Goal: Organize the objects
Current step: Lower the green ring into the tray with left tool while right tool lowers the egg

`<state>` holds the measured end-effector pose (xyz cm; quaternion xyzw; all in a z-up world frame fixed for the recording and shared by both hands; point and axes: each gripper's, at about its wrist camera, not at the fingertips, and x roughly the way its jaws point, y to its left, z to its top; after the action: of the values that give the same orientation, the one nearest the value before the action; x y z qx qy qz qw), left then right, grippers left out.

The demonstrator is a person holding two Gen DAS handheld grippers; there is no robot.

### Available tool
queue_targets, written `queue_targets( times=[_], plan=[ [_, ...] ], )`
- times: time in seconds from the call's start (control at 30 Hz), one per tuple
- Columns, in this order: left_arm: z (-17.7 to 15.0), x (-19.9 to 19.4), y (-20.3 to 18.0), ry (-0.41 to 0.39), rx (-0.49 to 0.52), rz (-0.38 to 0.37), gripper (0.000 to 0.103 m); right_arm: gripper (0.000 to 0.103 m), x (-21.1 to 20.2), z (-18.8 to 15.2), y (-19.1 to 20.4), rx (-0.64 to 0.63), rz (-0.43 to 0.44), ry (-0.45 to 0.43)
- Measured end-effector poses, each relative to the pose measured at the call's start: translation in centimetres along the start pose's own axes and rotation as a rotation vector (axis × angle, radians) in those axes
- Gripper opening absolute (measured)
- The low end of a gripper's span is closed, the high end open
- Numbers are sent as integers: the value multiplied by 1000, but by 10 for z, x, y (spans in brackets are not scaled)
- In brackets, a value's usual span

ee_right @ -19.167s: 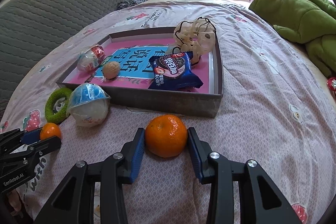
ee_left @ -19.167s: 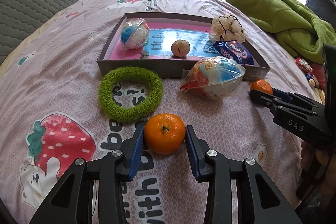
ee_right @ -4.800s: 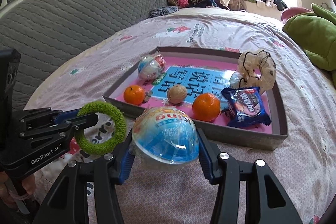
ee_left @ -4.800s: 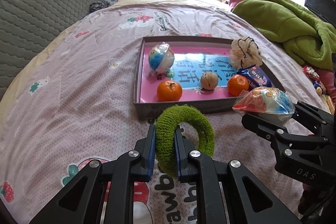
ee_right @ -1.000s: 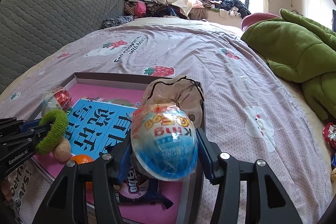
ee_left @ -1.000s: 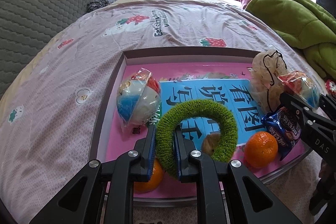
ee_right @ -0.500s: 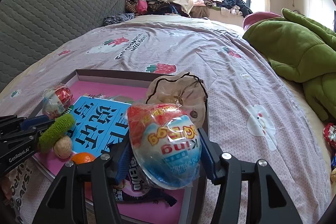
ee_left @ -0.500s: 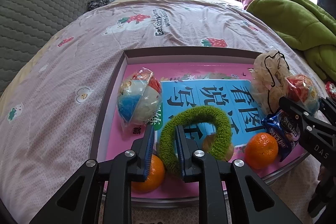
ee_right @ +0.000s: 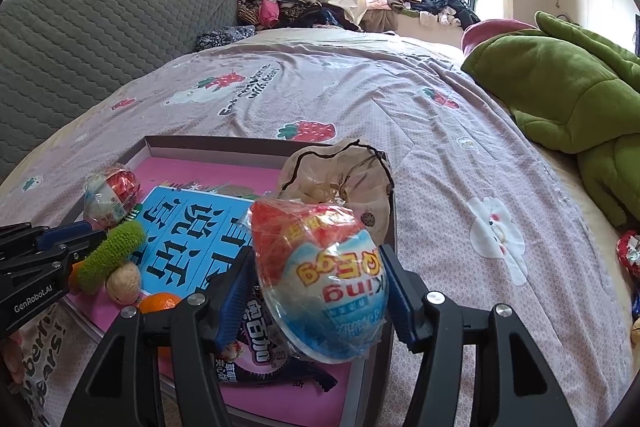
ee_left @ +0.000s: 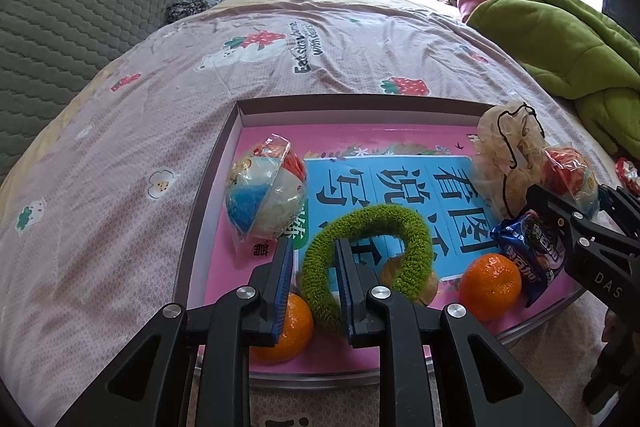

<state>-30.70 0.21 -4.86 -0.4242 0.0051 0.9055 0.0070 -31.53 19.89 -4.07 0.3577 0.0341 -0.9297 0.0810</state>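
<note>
The left gripper (ee_left: 311, 277) had spread its jaws, and the green fuzzy ring (ee_left: 366, 265), soft, light and best taken across its band, now rested loose in the pink tray (ee_left: 208, 203), where half a second earlier it was pinched. The right gripper (ee_right: 316, 295), also opening, loosely bracketed the wrapped toy egg (ee_right: 320, 279), a light, slippery, crinkly thing tipping over the tray's right corner, more tilted than before.
</note>
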Motion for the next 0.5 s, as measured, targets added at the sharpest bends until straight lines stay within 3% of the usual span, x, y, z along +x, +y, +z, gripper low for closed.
queue_targets(
  times=[0.5],
  plan=[
    [-2, -14, -3, -14, 2, -10, 23, 60, -14, 8, -4, 24, 9, -32]
  ],
)
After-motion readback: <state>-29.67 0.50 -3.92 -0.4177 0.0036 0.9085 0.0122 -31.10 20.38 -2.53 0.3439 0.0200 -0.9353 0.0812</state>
